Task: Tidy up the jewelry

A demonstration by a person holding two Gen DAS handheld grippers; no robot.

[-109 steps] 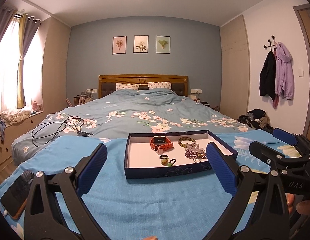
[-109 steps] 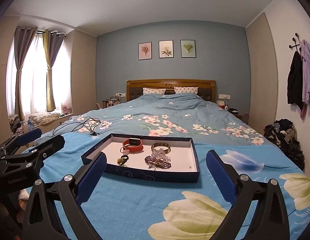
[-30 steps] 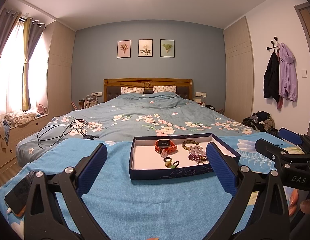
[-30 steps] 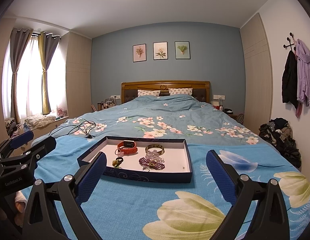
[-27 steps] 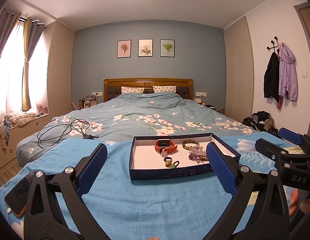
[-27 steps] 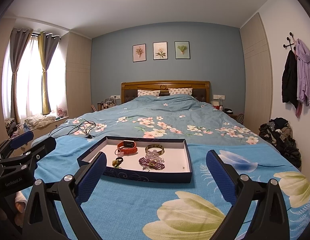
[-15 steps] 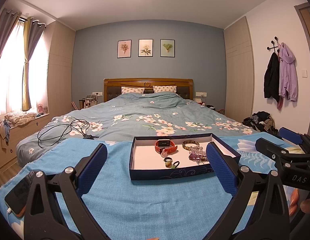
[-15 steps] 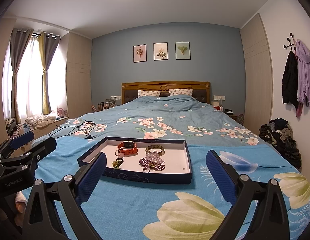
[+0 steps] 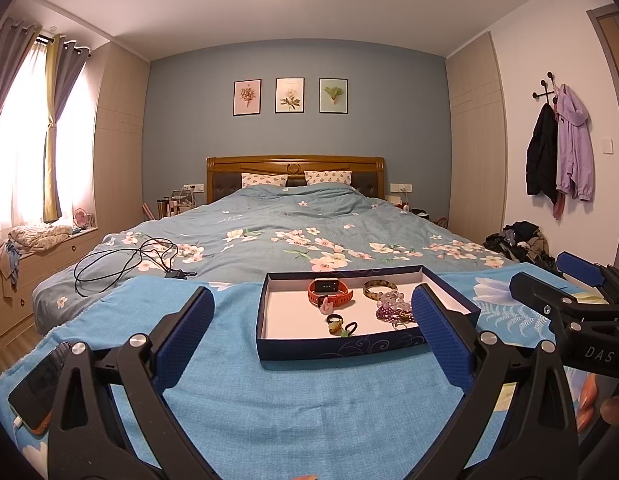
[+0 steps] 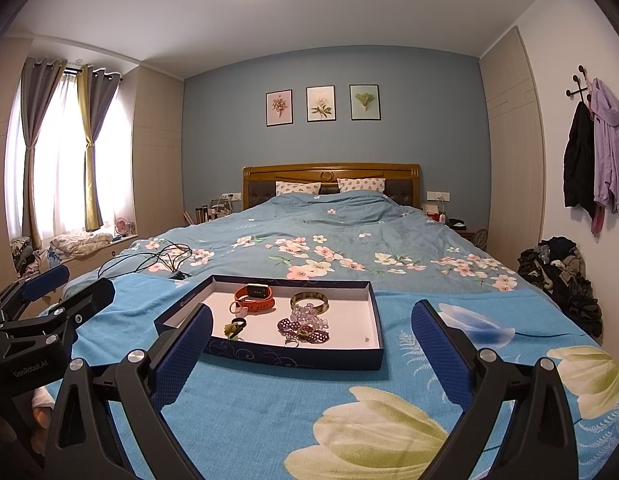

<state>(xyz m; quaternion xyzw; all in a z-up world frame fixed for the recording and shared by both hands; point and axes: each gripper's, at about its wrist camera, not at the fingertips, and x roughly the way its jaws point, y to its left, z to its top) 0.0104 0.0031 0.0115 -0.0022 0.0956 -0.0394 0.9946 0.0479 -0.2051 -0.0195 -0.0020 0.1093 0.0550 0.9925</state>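
Two grippers hover low over the foot of a bed [image 9: 293, 224], both spread wide and holding nothing. The left gripper [image 9: 309, 332] points at a shallow navy box tray [image 9: 337, 347] that sits on a bright blue floral blanket [image 10: 269, 408]; the right gripper [image 10: 309, 344] faces the same tray from the other side.

Inside the tray, on its white floor, the jewelry lies loose. An orange smart band [image 10: 255, 298] sits toward the far left, with a small pink ring [image 10: 240, 310] touching its near edge. A brownish bangle [image 10: 309, 301] lies to its right. In front of the bangle is a pale lilac bead bracelet [image 10: 307, 316], and just nearer, a dark purple bead bracelet [image 10: 303, 330] tangled with a small silver ring [image 10: 291, 343]. A dark ring with a green piece [image 10: 233, 328] rests near the tray's front left.

On the bedspread, left of the tray, a black cable [image 9: 125, 262] lies coiled. A phone [image 9: 37, 392] rests at the blanket's near left edge. In the left wrist view, fingertips [image 9: 589, 400] show beneath the right gripper's handle.
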